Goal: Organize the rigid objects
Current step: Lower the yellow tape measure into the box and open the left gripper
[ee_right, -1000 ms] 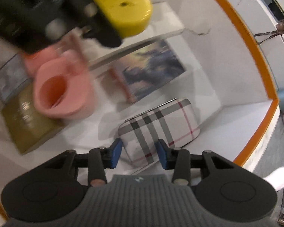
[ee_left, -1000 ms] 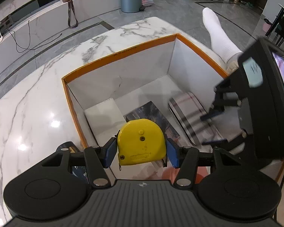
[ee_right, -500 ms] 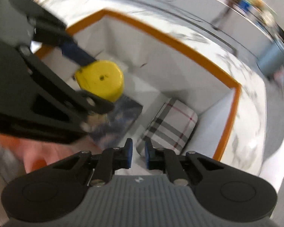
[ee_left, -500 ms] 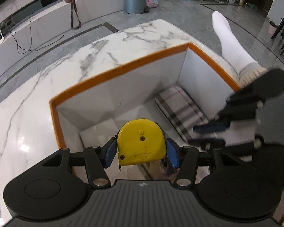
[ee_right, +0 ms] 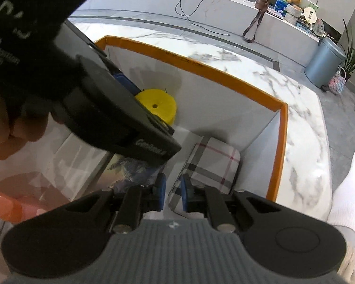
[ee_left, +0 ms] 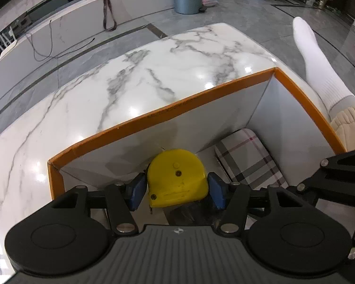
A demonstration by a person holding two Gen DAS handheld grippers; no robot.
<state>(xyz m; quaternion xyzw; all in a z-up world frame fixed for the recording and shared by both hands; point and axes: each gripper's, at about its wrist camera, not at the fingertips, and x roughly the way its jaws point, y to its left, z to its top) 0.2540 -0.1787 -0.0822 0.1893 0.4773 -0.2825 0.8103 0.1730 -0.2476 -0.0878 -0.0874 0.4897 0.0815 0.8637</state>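
A yellow tape measure point(ee_left: 176, 177) sits between the blue pads of my left gripper point(ee_left: 176, 191), low inside a white box with an orange rim point(ee_left: 168, 112) and close to its far wall. The jaws are opening, and thin gaps show on both sides of the tape measure. The right wrist view shows the same tape measure point(ee_right: 157, 106) under the left gripper's black body. My right gripper point(ee_right: 172, 194) is shut with nothing in it, above a plaid case point(ee_right: 213, 163) that lies in the box's right corner.
A dark picture card point(ee_right: 132, 172) lies on the box floor next to the plaid case point(ee_left: 246, 161). Something pink point(ee_right: 4, 208) shows at the lower left. The box stands on a marble table point(ee_left: 153, 71). A person's leg in a white sock point(ee_left: 319, 71) is at the right.
My left gripper carried the tape measure toward the box's far wall and lower, and its pads have parted slightly. My right gripper closed from part open, rolled and rose off the plaid case.
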